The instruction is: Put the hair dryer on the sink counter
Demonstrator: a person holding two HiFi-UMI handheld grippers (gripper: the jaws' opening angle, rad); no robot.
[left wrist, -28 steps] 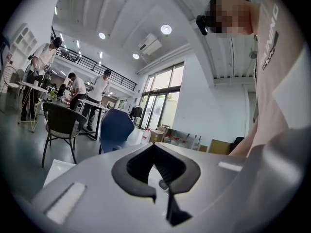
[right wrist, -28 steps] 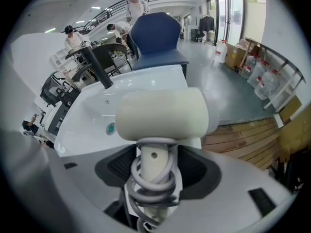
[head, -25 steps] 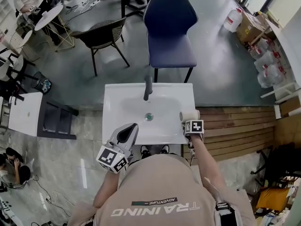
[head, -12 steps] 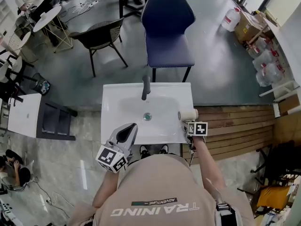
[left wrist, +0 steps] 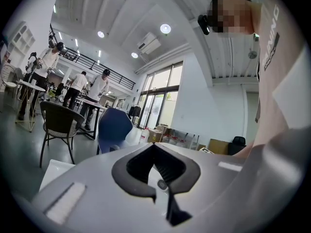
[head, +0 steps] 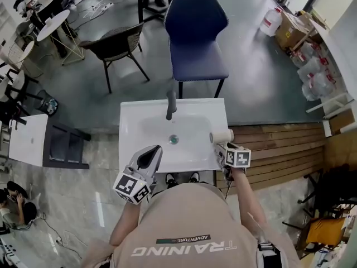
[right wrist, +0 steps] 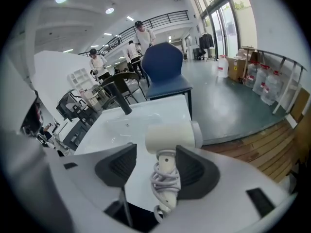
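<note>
The white hair dryer point(head: 222, 136) lies on the right rim of the white sink counter point(head: 136, 149), its barrel beside the basin. In the right gripper view the hair dryer point(right wrist: 172, 136) has its cord wound round the handle, which points back between my jaws. My right gripper point(head: 228, 149) point(right wrist: 156, 168) is open; the handle sits close to the right pad point(right wrist: 197, 171) and well apart from the left one. My left gripper point(head: 152, 155) point(left wrist: 155, 147) hovers over the counter's front edge, shut with nothing in it.
A dark faucet point(head: 171, 105) stands at the back of the basin, above the drain point(head: 174, 139). A blue chair point(head: 196, 35) stands behind the counter and a wicker chair point(head: 114, 43) to its left. Wooden decking point(head: 279, 149) runs along the right side.
My right gripper has drawn back a little and to the right from the hair dryer, which stays on the counter's rim. My left gripper has barely moved.
</note>
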